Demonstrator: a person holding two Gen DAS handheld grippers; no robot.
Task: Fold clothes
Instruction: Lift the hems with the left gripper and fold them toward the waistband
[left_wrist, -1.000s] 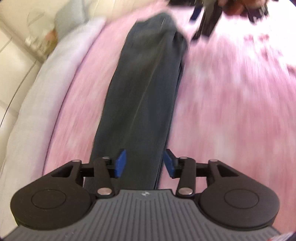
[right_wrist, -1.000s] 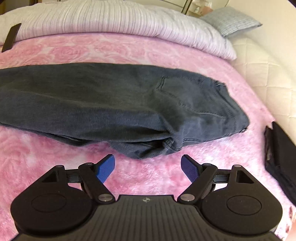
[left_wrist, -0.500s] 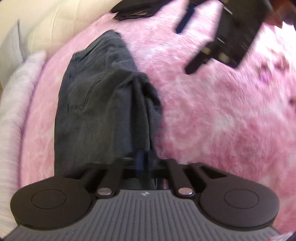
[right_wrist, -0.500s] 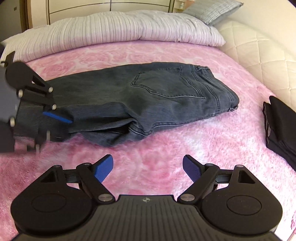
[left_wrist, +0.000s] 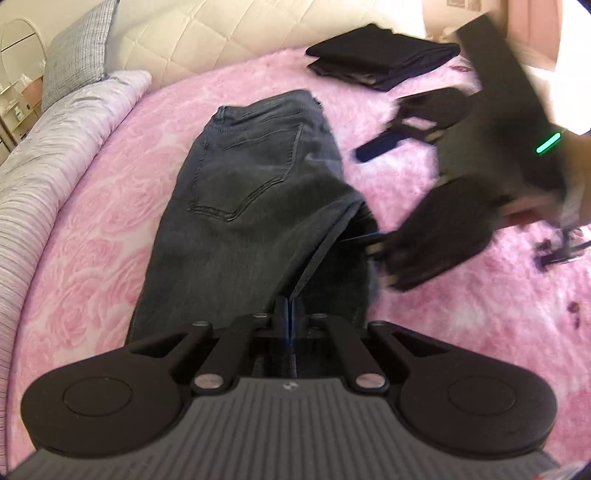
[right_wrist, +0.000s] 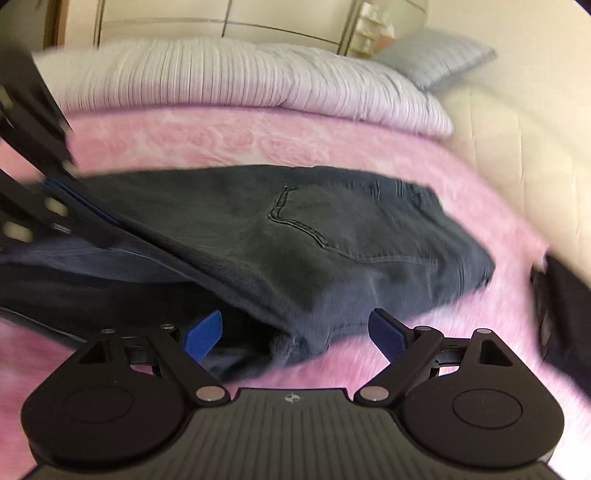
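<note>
Denim jeans (left_wrist: 251, 206) on pink bed (left_wrist: 461, 314) — left gripper (left_wrist: 286, 317) clamped on lifted fabric; right gripper (right_wrist: 295, 332) spread wide at the crotch fold.

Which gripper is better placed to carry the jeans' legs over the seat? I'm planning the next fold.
Left. The left gripper is shut on the jeans; the right gripper is open beside their edge, holding nothing.

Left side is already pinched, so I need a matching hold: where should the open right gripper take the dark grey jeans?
Right gripper: take the doubled near edge of the dark grey jeans, coming straight in low over the pink fleece blanket; that edge already lies between its open fingers.
</note>
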